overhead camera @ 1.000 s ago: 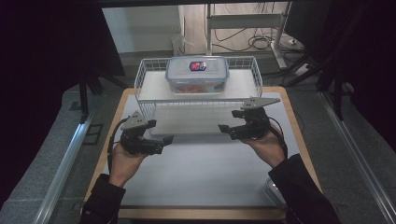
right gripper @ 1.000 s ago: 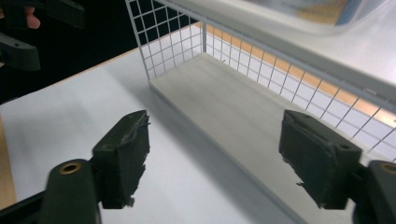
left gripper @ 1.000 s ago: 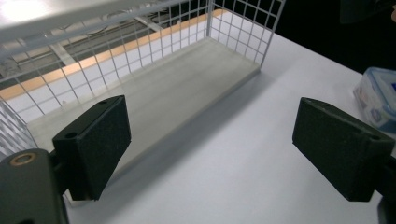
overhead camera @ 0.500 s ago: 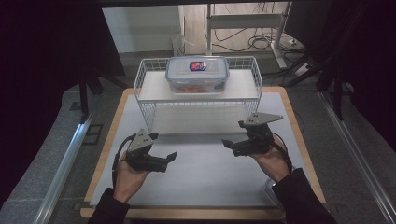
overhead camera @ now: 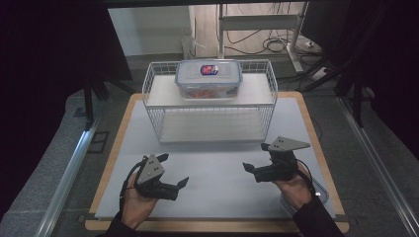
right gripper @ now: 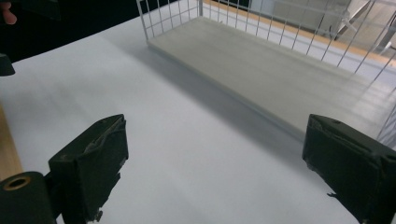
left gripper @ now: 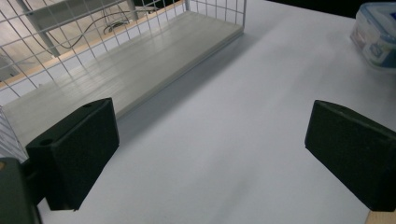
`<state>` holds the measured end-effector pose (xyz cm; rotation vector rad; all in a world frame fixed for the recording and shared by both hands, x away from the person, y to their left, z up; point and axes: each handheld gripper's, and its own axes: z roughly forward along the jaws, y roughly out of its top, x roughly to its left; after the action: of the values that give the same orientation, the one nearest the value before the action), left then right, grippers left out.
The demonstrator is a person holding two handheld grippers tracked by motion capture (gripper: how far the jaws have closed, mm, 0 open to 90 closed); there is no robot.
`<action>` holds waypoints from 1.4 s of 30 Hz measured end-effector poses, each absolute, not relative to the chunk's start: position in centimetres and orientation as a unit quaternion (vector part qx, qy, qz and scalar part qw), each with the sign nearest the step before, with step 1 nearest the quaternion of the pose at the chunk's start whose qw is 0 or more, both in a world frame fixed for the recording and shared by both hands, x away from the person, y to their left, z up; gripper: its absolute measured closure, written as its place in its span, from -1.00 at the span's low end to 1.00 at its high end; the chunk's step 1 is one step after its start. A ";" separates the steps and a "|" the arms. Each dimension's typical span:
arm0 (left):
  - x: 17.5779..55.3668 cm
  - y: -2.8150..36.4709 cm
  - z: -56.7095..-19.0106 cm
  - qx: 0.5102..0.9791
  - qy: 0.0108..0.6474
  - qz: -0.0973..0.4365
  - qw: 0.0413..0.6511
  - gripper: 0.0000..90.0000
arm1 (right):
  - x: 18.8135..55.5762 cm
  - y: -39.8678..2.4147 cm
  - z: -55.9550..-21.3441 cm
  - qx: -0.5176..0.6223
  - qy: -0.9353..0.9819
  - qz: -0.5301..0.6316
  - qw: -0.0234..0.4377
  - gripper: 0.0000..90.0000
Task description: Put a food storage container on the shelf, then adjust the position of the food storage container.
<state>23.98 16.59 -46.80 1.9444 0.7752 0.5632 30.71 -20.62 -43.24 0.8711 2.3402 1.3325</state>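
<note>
Two claws, your left claw (overhead camera: pixel 174 170) and right claw (overhead camera: pixel 257 159), gape empty; the lidded food container (overhead camera: pixel 208 79) sits far, centred atop the wire rack (overhead camera: pixel 212 123), long axis left-right.

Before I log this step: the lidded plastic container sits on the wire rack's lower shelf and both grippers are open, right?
Not quite. The high view shows the lidded plastic container on the top shelf of the wire rack. Both the left gripper and the right gripper are open, as you said.

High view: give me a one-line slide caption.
Both tongs, left and right, open and empty above the white mat; lidded container sits atop the wire rack.
</note>
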 end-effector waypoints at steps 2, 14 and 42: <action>23.8 16.5 -47.3 0.793 0.319 0.224 0.468 -0.95 | 30.3 -20.9 -43.6 0.307 0.817 0.463 0.155 -0.85; 23.3 16.1 -49.9 0.813 0.329 0.229 0.421 -0.96 | 28.8 -22.4 -46.0 0.324 0.827 0.433 0.153 -0.85; 23.7 16.7 -50.0 0.800 0.346 0.223 0.436 -0.96 | 24.6 -28.5 -45.3 0.366 0.831 0.391 0.152 0.98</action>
<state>23.67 16.65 -49.99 1.9920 0.8611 0.5546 24.62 -28.45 -45.29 1.0499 2.3832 1.1214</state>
